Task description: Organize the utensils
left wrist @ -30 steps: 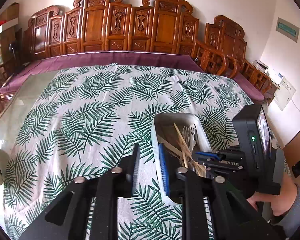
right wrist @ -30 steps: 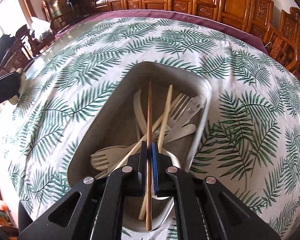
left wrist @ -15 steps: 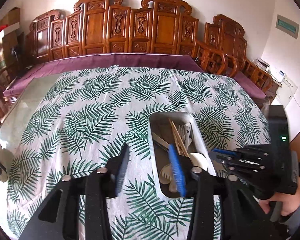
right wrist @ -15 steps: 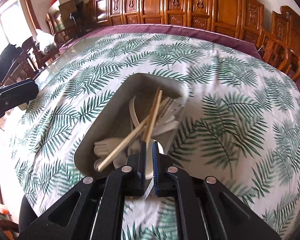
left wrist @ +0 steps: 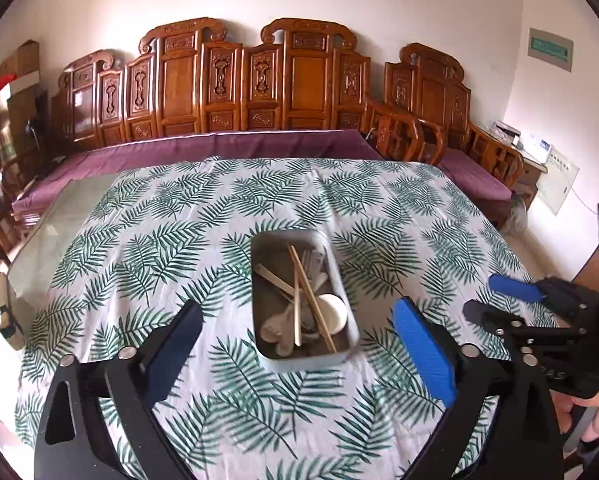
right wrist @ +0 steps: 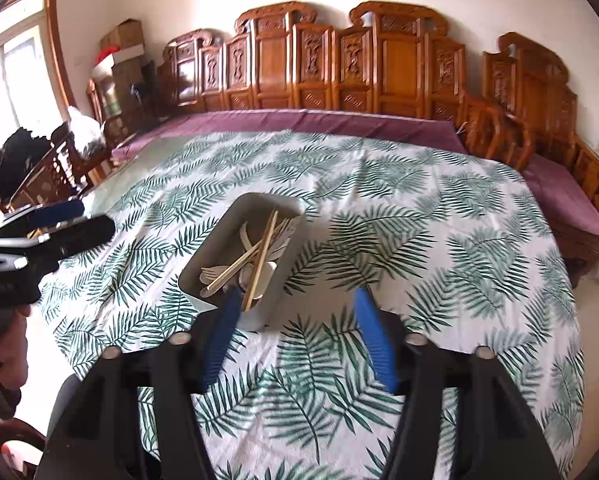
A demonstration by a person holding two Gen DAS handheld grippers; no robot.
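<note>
Chopsticks (right wrist: pixel 259 258) released into tray (right wrist: pixel 215 236); both grippers withdrawn.

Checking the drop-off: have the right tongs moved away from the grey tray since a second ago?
Yes. The right tongs have pulled back toward the table's near edge, leaving the grey tray and chopsticks, jaws just opened, empty.

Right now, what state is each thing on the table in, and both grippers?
Tray: upright on the cloth, holding utensils.
Chopsticks: loose in the tray, crossed over the forks and spoons.
Small cup: upright in the tray's near end.
Left gripper: just opened wide, nothing between its fingers.
Right gripper: just opened, empty.
Cloth: spread flat.
</note>
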